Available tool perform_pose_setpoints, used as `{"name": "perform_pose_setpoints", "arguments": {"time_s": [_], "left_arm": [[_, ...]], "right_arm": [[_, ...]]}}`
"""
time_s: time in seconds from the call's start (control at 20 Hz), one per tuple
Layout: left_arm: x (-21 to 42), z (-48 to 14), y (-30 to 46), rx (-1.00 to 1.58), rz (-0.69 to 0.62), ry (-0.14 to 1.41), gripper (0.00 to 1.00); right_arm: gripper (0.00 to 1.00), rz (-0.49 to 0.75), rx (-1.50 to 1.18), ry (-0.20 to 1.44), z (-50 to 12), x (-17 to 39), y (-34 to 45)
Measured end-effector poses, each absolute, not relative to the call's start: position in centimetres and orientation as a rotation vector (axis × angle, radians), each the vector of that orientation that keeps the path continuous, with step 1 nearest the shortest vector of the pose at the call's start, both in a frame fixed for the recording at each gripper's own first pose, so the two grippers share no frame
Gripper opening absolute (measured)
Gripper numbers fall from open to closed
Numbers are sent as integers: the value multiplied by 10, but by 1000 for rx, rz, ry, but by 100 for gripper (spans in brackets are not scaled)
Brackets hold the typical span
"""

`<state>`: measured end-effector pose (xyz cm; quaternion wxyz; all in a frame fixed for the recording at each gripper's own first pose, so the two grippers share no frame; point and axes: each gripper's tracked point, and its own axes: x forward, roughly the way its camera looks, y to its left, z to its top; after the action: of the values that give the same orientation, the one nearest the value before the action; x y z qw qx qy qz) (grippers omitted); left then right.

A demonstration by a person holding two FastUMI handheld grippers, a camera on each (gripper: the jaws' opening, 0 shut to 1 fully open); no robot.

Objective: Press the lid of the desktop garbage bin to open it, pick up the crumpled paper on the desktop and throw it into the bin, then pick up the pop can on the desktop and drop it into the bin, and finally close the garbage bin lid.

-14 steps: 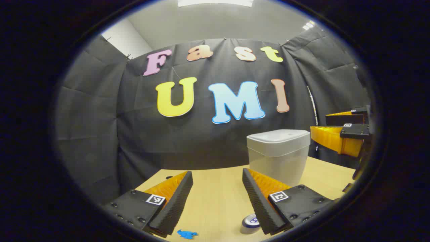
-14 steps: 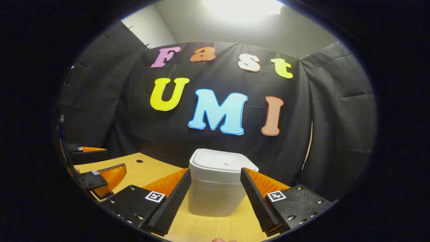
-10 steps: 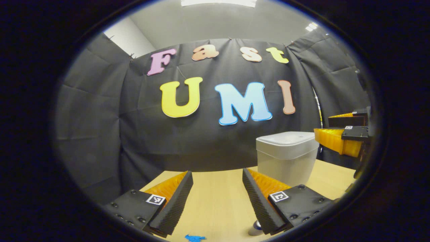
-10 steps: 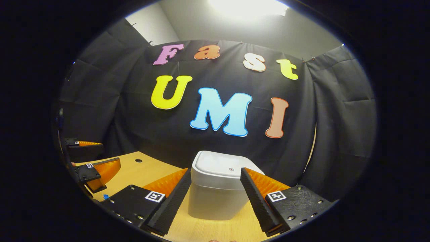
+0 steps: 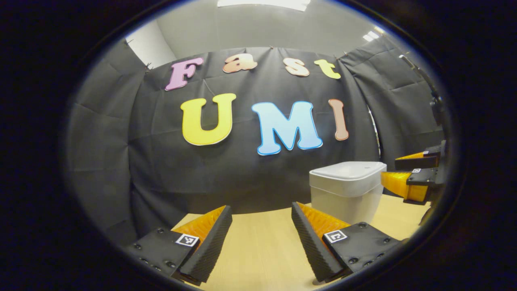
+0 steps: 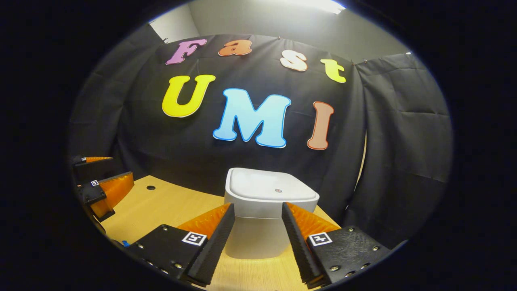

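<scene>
Straight ahead of our right gripper (image 6: 255,238) sits the garbage bin (image 6: 258,234), pale and squat, standing on the wooden desktop (image 6: 169,206) close to the booth's dark wall. Our fingers are spread wide with nothing between them, and the bin's front wall shows in the gap. We judge that line-up to be deliberate: the lid (image 6: 271,190) has to be pressed first, and we sit above its level, looking down onto its flat top, where a small dot marks the middle. The lid is down, flush on the rim, so we cannot tell what, if anything, lies inside. The opening step looks not yet done.

Over on our left gripper (image 5: 261,242) the jaws also stand apart and empty, held low above bare desktop (image 5: 258,250), well to the side of the bin (image 5: 346,194). We read that as waiting clear of the press. From this side the right gripper (image 5: 408,173) shows just beside the bin's far edge, about level with the lid (image 5: 350,169); whether it touches we cannot tell.

As for the crumpled paper and the pop can, we cannot place either one from these two views. A small blue scrap (image 6: 126,243) peeks out by our right gripper's left finger.
</scene>
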<state>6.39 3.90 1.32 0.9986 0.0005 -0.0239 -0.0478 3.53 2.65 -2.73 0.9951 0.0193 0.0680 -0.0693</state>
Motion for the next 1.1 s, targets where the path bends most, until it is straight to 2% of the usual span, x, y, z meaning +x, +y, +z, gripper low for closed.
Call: {"name": "perform_pose_setpoints", "arguments": {"time_s": [0.1,0.15,0.25,0.3,0.35,0.4,0.5,0.6,0.65,0.7,0.75,0.8,0.9,0.95,1.05,1.1], "left_arm": [[64,12,39,-6,-91,-48,97],[63,11,38,-9,-92,-45,97],[62,11,38,-12,-88,-44,100],[63,11,38,-11,-82,-42,100],[63,11,39,-10,-76,-40,100],[63,11,38,-11,-72,-39,100],[64,8,37,-16,-67,-32,100],[64,8,37,-16,-62,-28,100],[63,7,36,-15,-58,-27,97],[63,7,36,-17,-56,-26,100],[63,6,35,-18,-56,-23,97],[63,5,35,-20,-57,-19,100],[63,4,36,-20,-52,-14,97],[63,5,36,-20,-50,-12,100],[62,3,36,-21,-43,-4,97],[61,2,37,-22,-37,-2,100]], "right_arm": [[75,-131,34,147,-29,38,27],[63,-119,41,151,-29,43,29],[52,-93,64,150,-29,45,36],[52,-121,63,155,-31,47,28],[34,-135,67,152,-29,49,24],[23,-137,73,146,-28,52,22],[20,-159,67,145,-24,58,15],[6,-170,85,116,-15,60,10],[8,-166,87,117,-12,61,8],[8,-174,79,119,-8,61,4],[0,-179,75,100,-6,64,-2],[1,-185,77,93,0,63,-5],[1,-185,96,94,2,75,-17],[1,-177,112,102,2,80,-19],[1,-170,152,136,-5,91,-28],[1,-167,168,162,-9,96,-31]]}}
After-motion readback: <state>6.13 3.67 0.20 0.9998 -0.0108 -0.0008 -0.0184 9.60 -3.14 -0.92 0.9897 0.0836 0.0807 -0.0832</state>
